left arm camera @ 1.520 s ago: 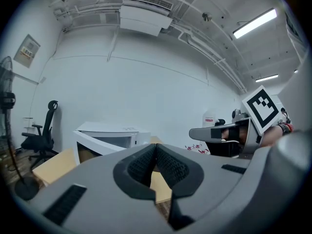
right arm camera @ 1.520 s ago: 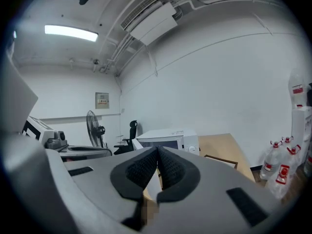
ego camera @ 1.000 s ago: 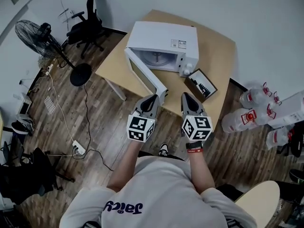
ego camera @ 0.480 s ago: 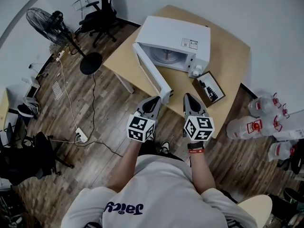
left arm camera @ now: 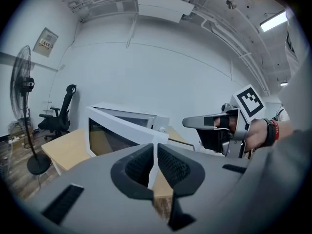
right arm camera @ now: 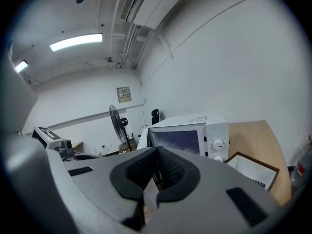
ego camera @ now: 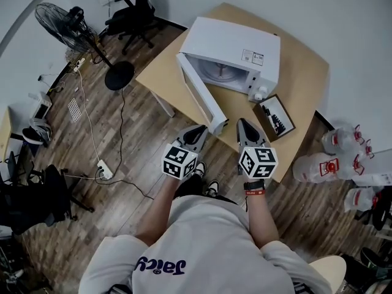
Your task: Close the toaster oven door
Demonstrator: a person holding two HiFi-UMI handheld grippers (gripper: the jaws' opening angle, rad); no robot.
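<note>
A white toaster oven [ego camera: 233, 45] stands on a wooden table [ego camera: 303, 72]. Its door [ego camera: 199, 100] is swung wide open to the left, its free edge pointing at me. My left gripper [ego camera: 197, 129] hovers just short of that edge, apart from it. Its jaws are opening by a thin slit, with nothing between them [left arm camera: 154, 150]. The door's window [left arm camera: 119, 135] fills the left gripper view. My right gripper [ego camera: 243, 124] is shut and empty over the table's front edge. It faces the oven's knob panel [right arm camera: 218, 147].
A shallow dark-framed box [ego camera: 275, 116] lies on the table right of the oven. Large water bottles [ego camera: 334, 158] stand on the floor at the right. A standing fan [ego camera: 58, 20], an office chair [ego camera: 138, 11] and cables with a power strip [ego camera: 101, 167] are at the left.
The head view has swung a little, so the table and oven sit further right. Both grippers keep their places just short of the door's edge.
</note>
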